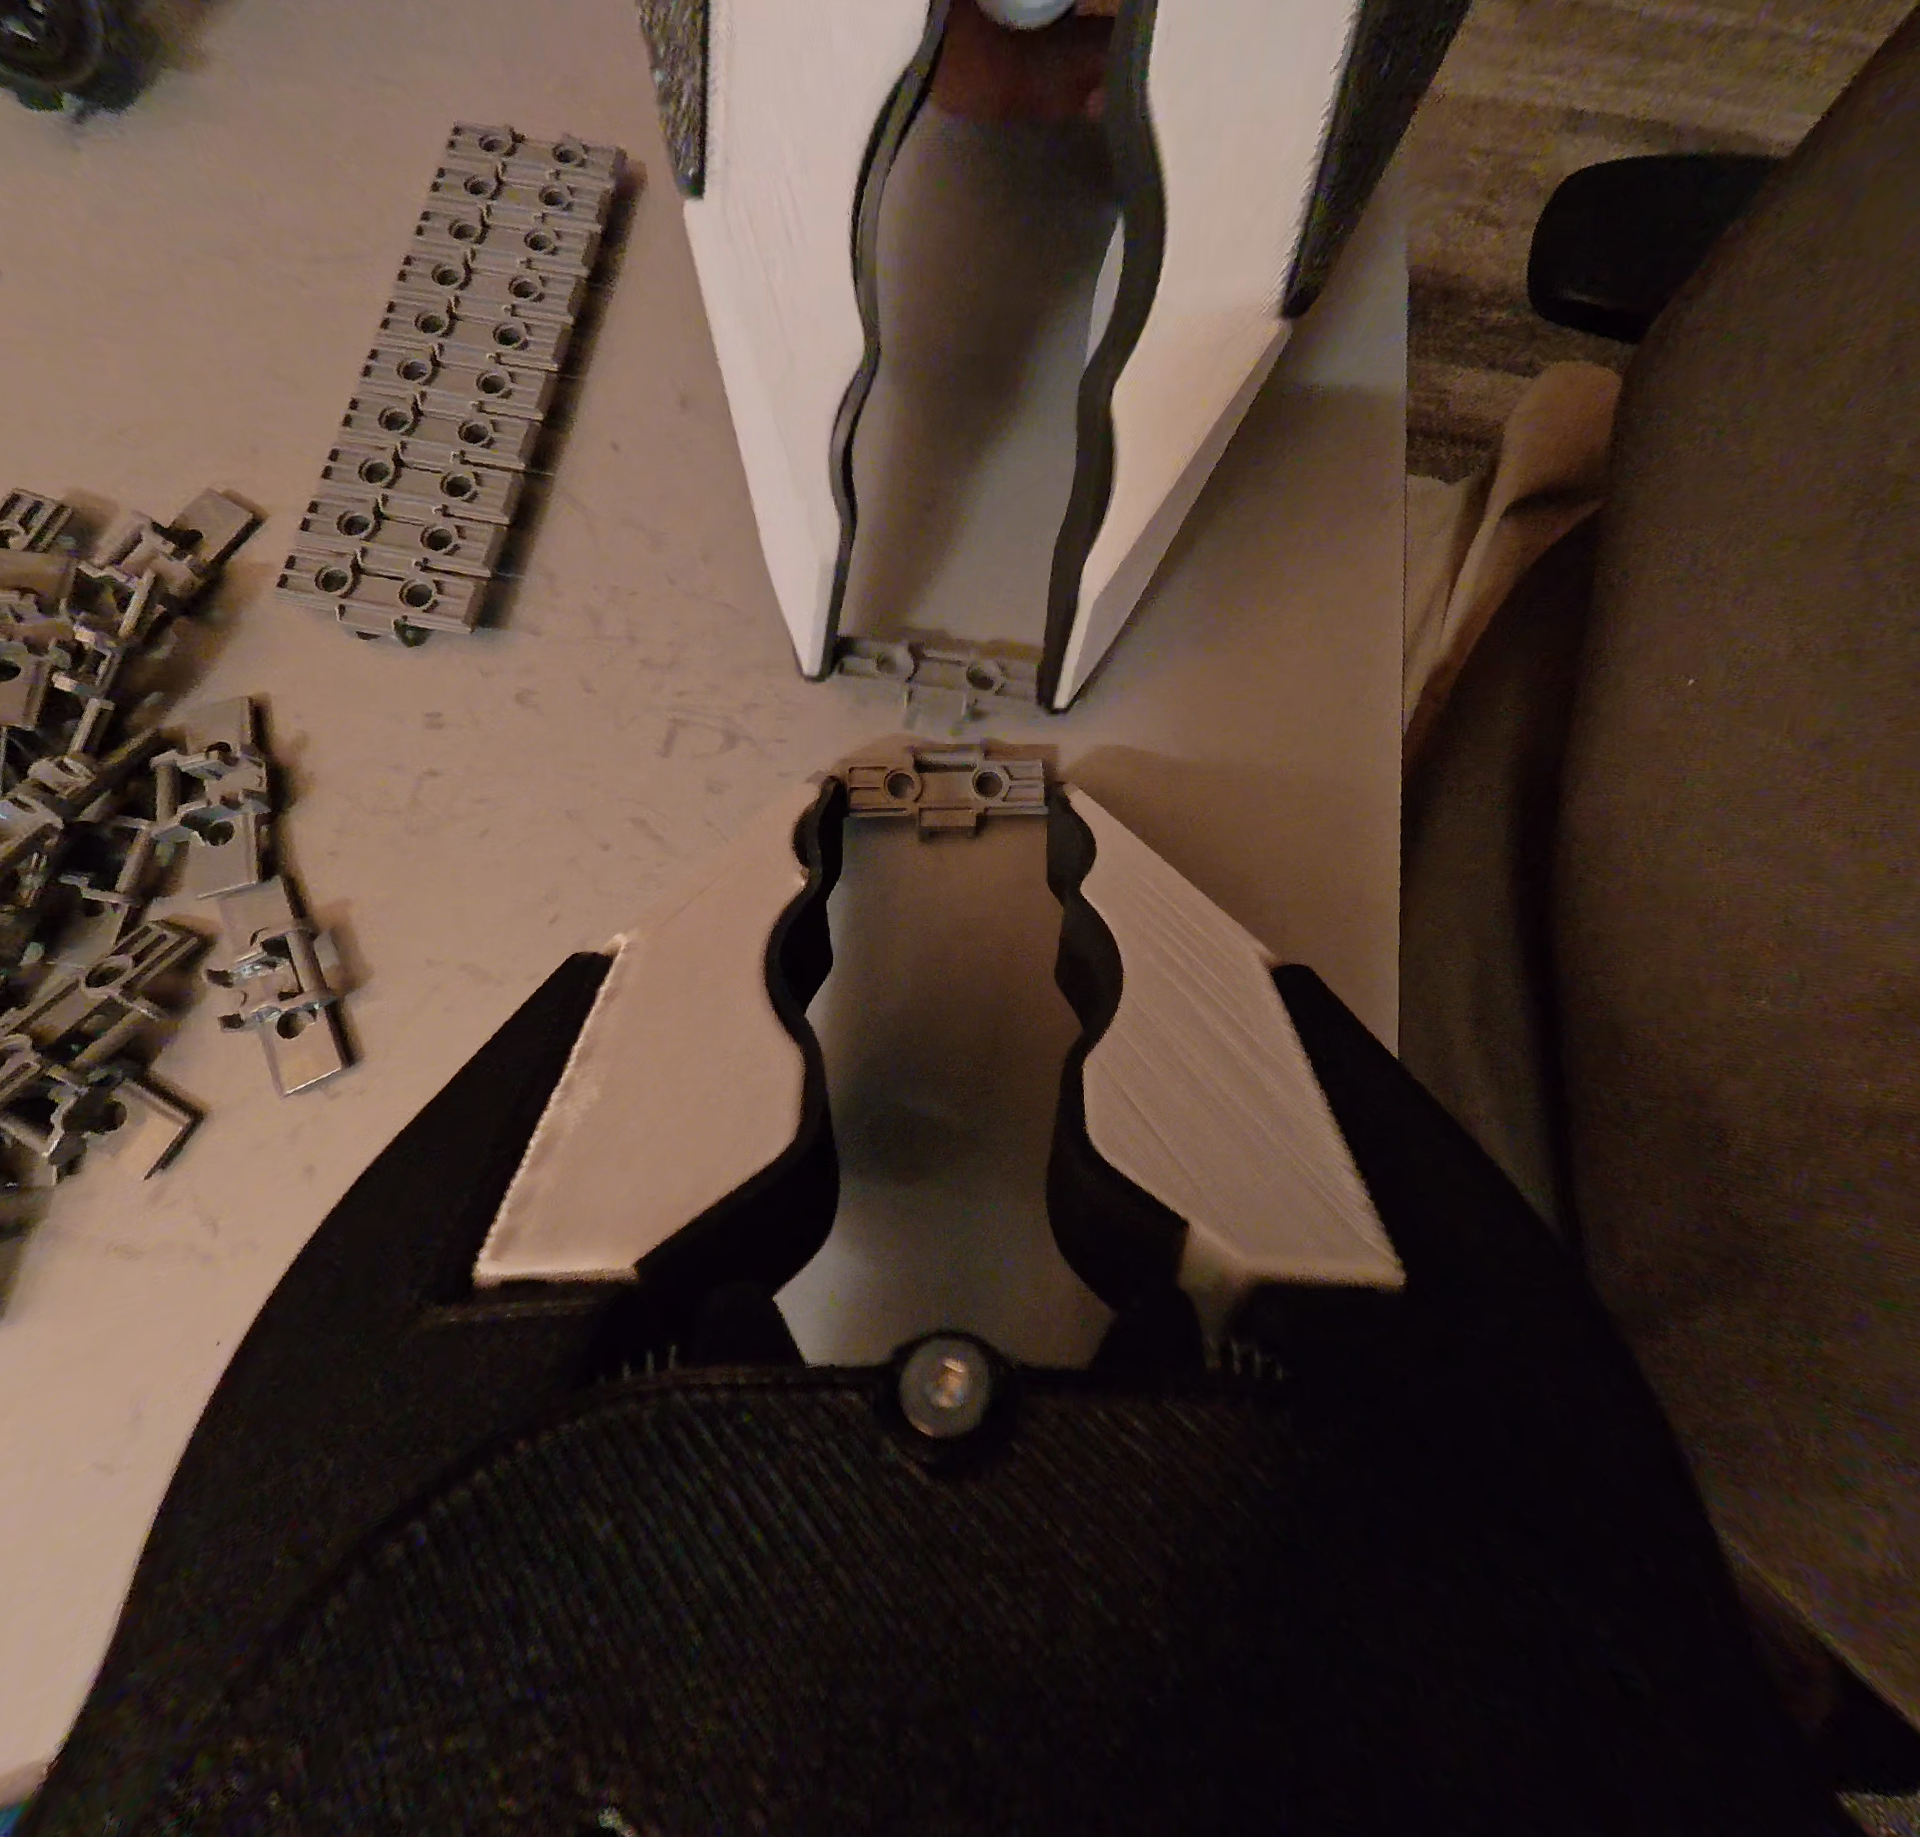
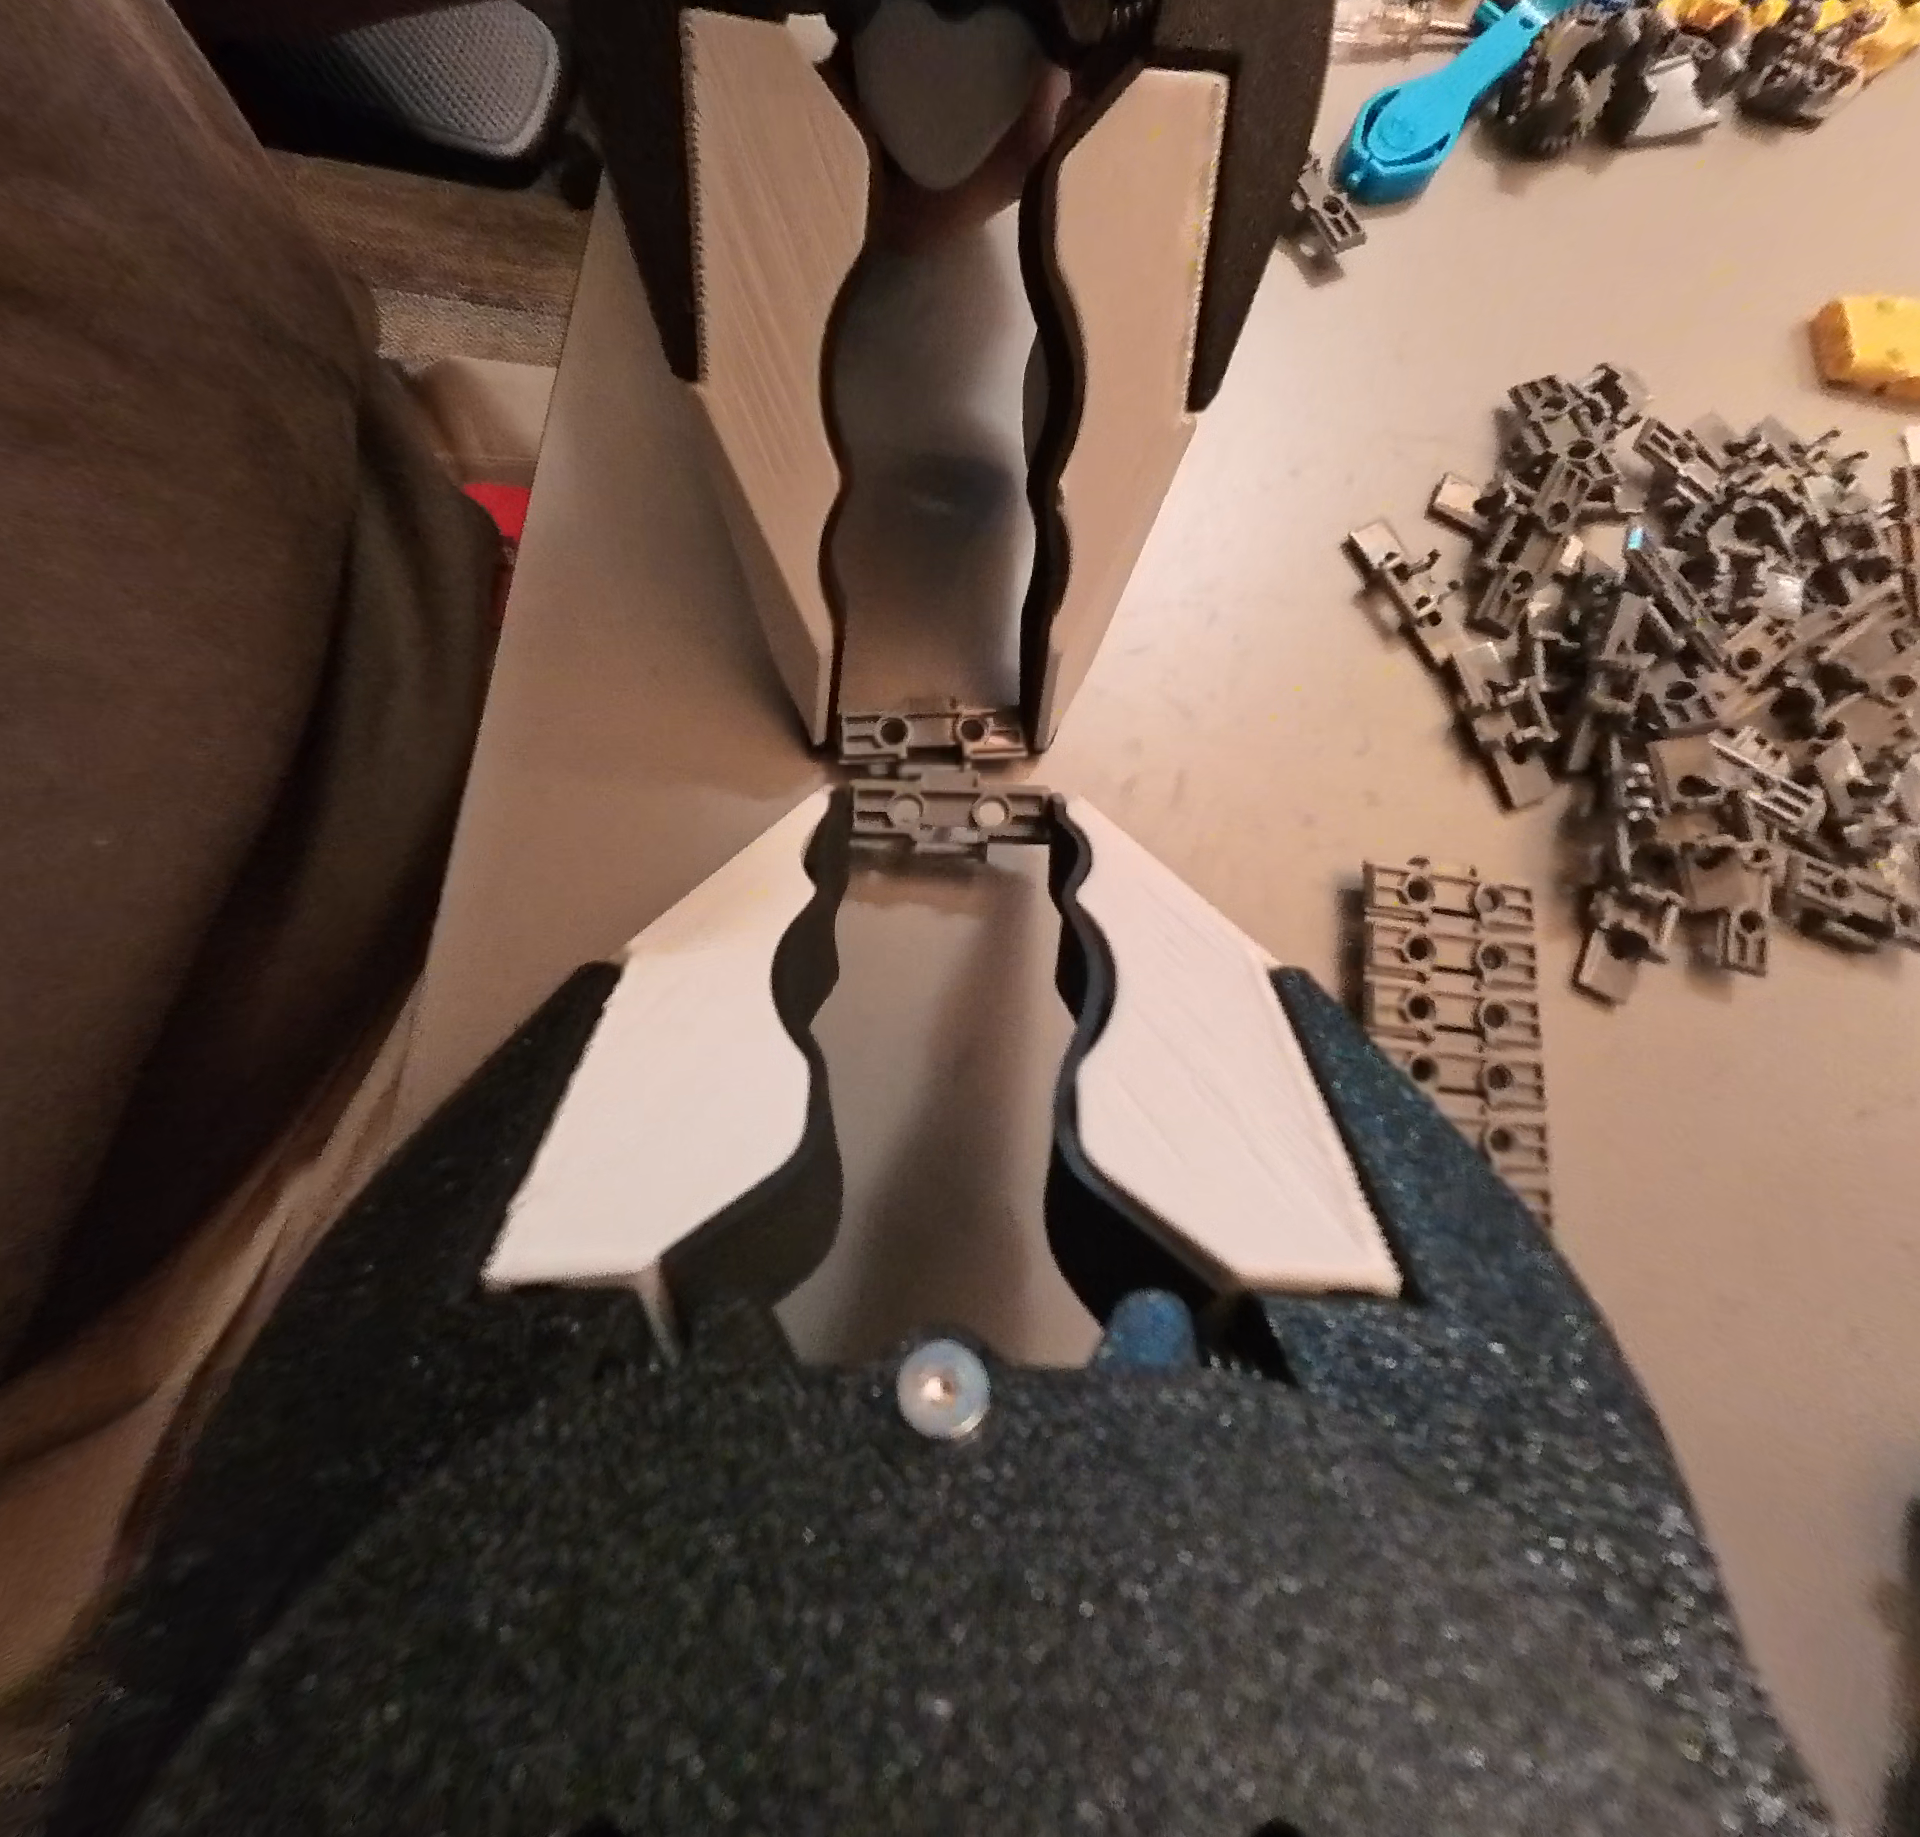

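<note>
Left gripper: the left gripper (image 1: 945, 790) is clenched on a grey track link (image 1: 948, 788), pinched across its width between the two fingertips, just above the table (image 1: 582, 748).
Right gripper: the right gripper (image 2: 948, 816) is clenched the same way on a second grey track link (image 2: 951, 813), held at the very tips of its fingers.
Meeting point: the two grippers face each other tip to tip near the table's edge. In the left wrist view a narrow gap shows between the two held links; in the right wrist view their hinge tabs appear to touch or overlap, so I cannot tell whether they are joined.
Joined strip: an assembled strip of track links (image 1: 457, 385) lies flat on the table, left of the grippers in the left wrist view and right of them in the right wrist view.
Loose pile: a heap of loose grey links (image 2: 1683, 727) sits beyond the strip, well apart from the grippers.
Far table: a blue plastic tool (image 2: 1455, 94), a yellow piece (image 2: 1870, 348) and a row of dark and yellow parts (image 2: 1714, 42), too blurred to identify, lie at the far side.
Beside the table: a brown fabric surface (image 1: 1745, 748) lies along the table's edge, close to the grippers.
</note>
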A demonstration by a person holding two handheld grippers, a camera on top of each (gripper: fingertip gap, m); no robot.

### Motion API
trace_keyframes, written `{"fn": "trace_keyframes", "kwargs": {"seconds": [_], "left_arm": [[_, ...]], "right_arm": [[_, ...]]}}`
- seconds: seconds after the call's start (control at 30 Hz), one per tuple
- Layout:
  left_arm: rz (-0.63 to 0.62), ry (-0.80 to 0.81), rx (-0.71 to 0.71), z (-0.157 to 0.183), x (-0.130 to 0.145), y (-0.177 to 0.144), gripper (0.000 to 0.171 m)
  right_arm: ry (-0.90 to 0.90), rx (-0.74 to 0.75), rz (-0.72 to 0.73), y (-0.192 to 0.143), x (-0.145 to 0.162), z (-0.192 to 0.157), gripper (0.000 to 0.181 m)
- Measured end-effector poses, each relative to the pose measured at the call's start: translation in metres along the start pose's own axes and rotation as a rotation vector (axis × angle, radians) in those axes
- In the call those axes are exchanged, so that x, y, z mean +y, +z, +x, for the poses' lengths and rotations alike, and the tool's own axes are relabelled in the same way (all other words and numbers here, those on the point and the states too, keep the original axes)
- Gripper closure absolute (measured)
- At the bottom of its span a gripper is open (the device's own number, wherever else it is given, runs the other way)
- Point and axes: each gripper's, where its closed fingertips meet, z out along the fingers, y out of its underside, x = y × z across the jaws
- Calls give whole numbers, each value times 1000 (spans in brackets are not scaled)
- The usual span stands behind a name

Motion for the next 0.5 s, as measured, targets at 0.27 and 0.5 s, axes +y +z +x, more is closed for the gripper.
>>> {"fn": "trace_keyframes", "kwargs": {"seconds": [0.27, 0.5], "left_arm": [[0, -9, 11, 0, 0, 0, 135], [1, -18, 19, 0, 0, 0, 135]], "right_arm": [[17, -81, 39, 5, -1, -2, 144], [34, -111, 81, 4, -4, -3, 144]]}}
